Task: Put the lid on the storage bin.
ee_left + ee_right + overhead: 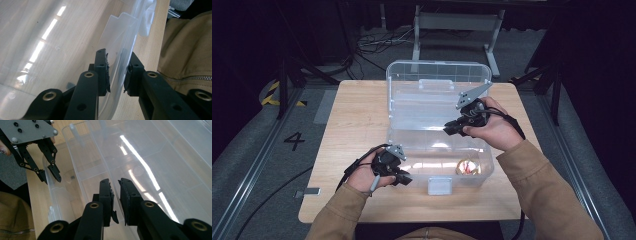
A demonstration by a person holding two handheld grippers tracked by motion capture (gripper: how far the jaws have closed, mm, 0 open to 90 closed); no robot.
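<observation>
Left gripper view: the clear box's near wall is straddled by the left gripper's narrow jaws (contact unclear). The right gripper's jaws clamp an inner wall.

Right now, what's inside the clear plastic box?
Inside the clear plastic box, one small gold and red object lies in the near right corner. Glare on the walls hides its details.

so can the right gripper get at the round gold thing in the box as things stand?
Probably yes. The clear box stands open, lid up, and the gold thing lies uncovered in its near right corner. The right gripper sits at the box's far rim, jaws nearly shut with nothing visibly between them, so they would have to open first.
</observation>
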